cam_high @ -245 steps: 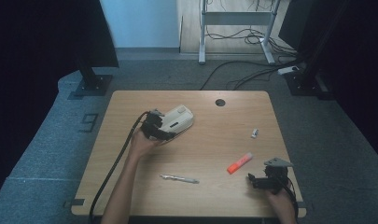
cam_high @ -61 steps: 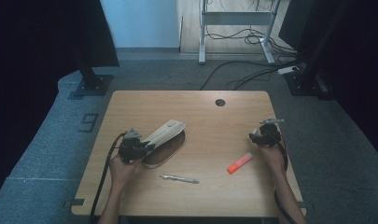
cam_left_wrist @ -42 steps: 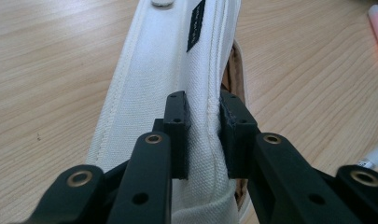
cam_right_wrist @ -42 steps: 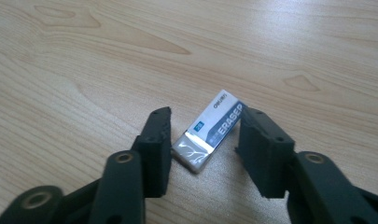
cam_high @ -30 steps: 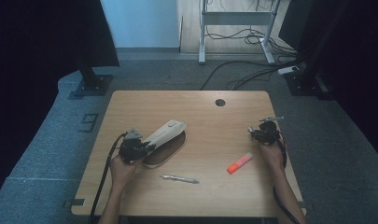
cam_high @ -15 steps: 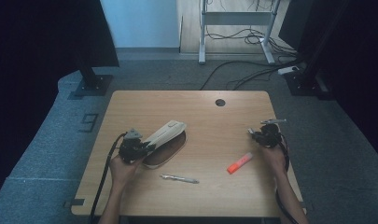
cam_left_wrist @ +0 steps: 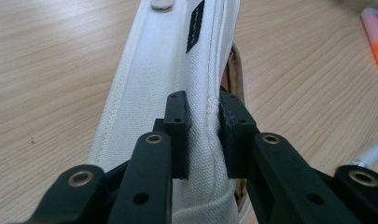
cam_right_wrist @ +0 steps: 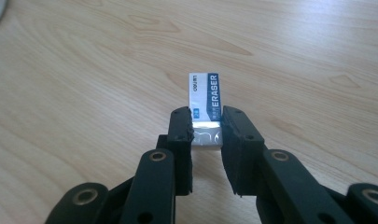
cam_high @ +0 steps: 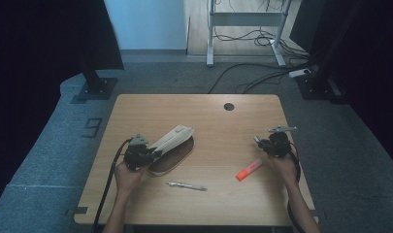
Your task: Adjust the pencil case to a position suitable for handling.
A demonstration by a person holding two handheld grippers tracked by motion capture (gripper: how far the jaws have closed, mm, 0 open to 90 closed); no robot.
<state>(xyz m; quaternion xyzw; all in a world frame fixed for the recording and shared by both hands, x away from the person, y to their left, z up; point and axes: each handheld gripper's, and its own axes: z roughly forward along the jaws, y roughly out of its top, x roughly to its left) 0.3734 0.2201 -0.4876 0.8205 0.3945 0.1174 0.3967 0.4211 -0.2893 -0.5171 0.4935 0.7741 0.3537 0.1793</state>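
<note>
My left gripper [cam_high: 153,154] jaws clamped, hand low at table left. Right gripper [cam_high: 258,141] jaws pinched tight, forearm stretched out at right.

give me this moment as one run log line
left gripper: shut on pencil case flap, holding it open | right gripper: shut on eraser | on table: highlighter, pen
</note>
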